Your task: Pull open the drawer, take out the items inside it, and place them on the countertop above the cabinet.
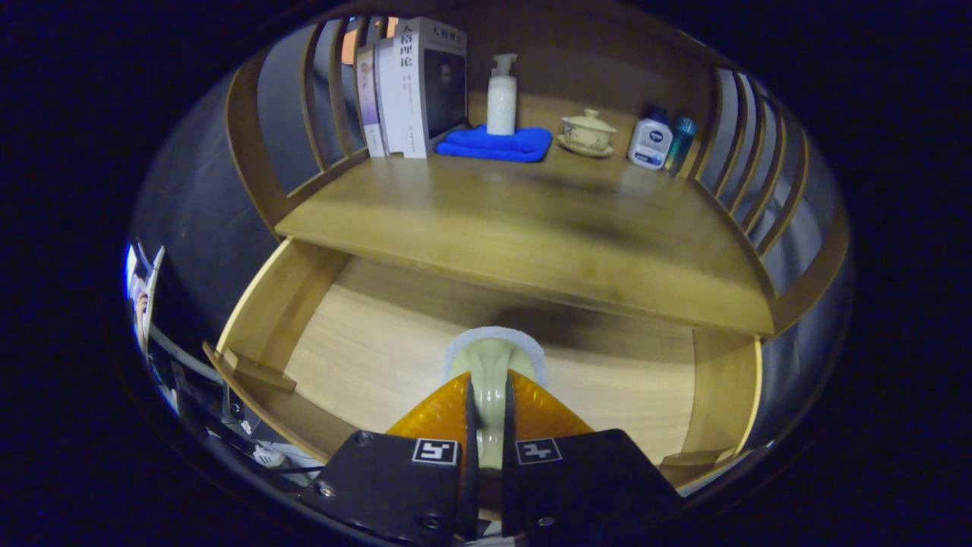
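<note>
Drawer (364, 357): pulled open, its pale wooden floor spreading under and ahead of the fingers; the left side wall lies well to the left of them.
Books (414, 87): upright in a row at the far left back of the countertop, well beyond the fingers.
Blue cloth (497, 144): folded flat just right of the books, far beyond the jaws.
Pump bottle (502, 95): white, upright — standing on the blue cloth.
Gripper (490, 414): orange fingers nearly together, both pressing on a pale green item (492, 372) clamped between them; its rounded, white-edged top pokes out past the fingertips, above the drawer floor.
Countertop (531, 228): bare wooden surface beyond and above the held item, over the open drawer.
Lidded cup (587, 131): cream, on a saucer, far beyond the jaws and slightly right.
White bottle (651, 140): further right at the back — a slim teal bottle (681, 143) just beside it.
</note>
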The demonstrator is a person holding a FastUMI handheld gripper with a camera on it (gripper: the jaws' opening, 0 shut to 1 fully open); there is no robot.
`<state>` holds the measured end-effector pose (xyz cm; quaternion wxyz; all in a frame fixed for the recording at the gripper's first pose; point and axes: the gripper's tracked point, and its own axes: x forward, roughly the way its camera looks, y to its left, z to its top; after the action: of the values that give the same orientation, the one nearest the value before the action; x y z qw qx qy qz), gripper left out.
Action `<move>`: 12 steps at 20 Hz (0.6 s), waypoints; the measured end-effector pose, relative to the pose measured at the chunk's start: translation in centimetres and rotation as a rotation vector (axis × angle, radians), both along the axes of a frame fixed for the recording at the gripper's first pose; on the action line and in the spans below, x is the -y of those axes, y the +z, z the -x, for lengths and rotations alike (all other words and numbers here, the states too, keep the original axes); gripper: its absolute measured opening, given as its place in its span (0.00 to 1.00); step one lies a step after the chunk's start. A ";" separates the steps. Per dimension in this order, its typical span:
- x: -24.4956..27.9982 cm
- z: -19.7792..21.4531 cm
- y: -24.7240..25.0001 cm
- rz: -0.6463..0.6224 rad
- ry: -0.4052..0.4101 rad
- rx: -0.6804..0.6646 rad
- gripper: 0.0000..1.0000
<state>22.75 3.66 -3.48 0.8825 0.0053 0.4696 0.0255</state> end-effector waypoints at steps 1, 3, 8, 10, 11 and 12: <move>0.0 -0.1 0.7 0.001 0.003 0.009 0.15; 0.1 -0.1 2.1 0.000 0.005 0.027 0.15; 0.6 -1.1 5.7 -0.014 -0.009 0.090 0.14; 1.1 -2.6 7.3 -0.031 -0.034 0.126 0.14; 1.3 -3.4 8.0 -0.042 -0.049 0.145 0.14; 1.5 -4.5 8.4 -0.054 -0.061 0.161 0.14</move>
<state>27.23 2.15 4.91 0.9174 0.0413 0.3957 0.0118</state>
